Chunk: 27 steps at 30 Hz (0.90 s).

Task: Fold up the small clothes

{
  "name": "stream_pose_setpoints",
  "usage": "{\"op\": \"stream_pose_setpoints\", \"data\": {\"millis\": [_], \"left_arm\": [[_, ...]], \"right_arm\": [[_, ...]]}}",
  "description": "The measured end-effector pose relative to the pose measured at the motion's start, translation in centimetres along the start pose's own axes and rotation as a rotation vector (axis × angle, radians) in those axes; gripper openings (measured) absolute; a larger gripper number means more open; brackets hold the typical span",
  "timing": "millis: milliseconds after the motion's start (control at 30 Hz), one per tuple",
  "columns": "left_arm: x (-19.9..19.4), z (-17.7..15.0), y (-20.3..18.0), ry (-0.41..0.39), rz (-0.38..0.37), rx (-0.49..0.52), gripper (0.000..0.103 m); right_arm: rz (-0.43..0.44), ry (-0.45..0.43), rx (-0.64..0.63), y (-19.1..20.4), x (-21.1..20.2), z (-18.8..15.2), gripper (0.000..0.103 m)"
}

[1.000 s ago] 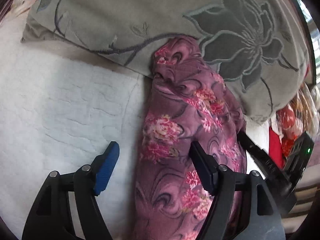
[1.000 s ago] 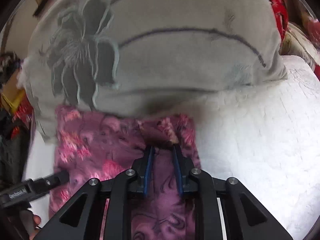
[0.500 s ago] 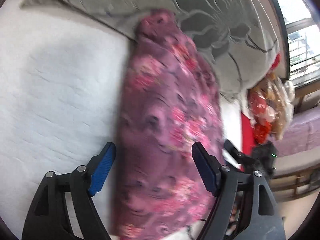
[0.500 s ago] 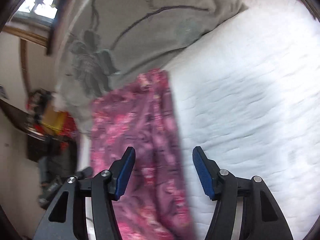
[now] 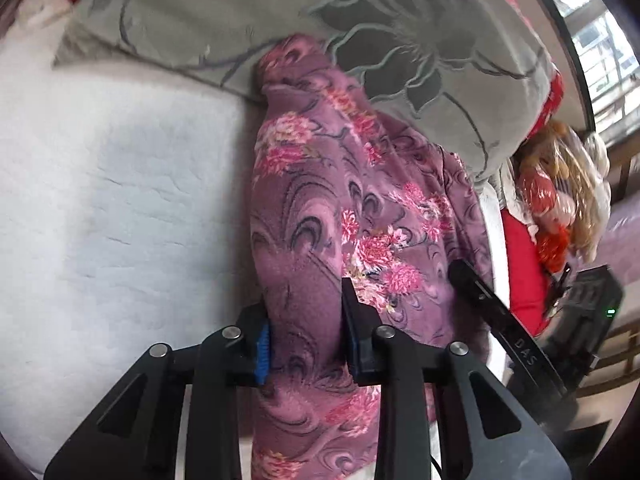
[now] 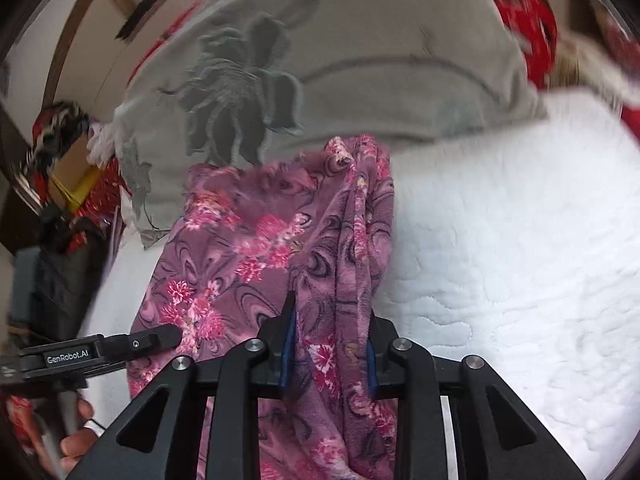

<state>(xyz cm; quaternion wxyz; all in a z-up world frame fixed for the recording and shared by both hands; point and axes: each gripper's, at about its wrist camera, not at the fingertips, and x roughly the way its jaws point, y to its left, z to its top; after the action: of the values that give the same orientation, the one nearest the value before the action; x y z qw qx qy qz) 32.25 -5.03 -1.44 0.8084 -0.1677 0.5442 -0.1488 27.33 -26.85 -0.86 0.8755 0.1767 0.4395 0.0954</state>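
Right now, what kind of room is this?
Likely a bedroom: a white quilted mattress cover, a grey floral blanket heaped at its far side, and a purple floral fleece garment being folded on it.

This is a home bedroom. A white quilted bedspread (image 6: 500,248) covers a mattress, and a large grey pillow (image 6: 360,60) with a stitched flower lies at its head. Red patterned bedding (image 6: 520,12) shows behind the pillow. Beside the bed sit household clutter: a crinkled plastic bag (image 5: 560,184) of goods, a cardboard box (image 6: 72,160), and a window (image 5: 600,32) letting in daylight.
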Motion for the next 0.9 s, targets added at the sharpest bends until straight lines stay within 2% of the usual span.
{"op": "stream_pose_setpoints", "data": {"millis": [200, 400, 567, 800, 900], "left_arm": [[-4.4, -1.7, -0.5, -0.077, 0.064, 0.052, 0.026], [-8.3, -3.9, 0.3, -0.114, 0.125, 0.064, 0.026], [-10.1, -5.5, 3.1, -0.109, 0.16, 0.043, 0.026], [-8.3, -7.2, 7.5, -0.05, 0.177, -0.015, 0.027], [-6.8, -8.0, 9.2, -0.01, 0.181, -0.04, 0.037]], "right_arm": [[-0.006, -0.077, -0.063, 3.5, -4.5, -1.4, 0.026], [0.032, -0.088, -0.039, 6.8, -5.4, -3.6, 0.026], [0.057, -0.064, -0.043, 9.5, -4.8, -5.7, 0.026], [0.065, 0.025, -0.029, 11.2, -1.4, -8.1, 0.026], [0.013, 0.1, -0.042, 10.8, 0.8, -9.5, 0.028]]}}
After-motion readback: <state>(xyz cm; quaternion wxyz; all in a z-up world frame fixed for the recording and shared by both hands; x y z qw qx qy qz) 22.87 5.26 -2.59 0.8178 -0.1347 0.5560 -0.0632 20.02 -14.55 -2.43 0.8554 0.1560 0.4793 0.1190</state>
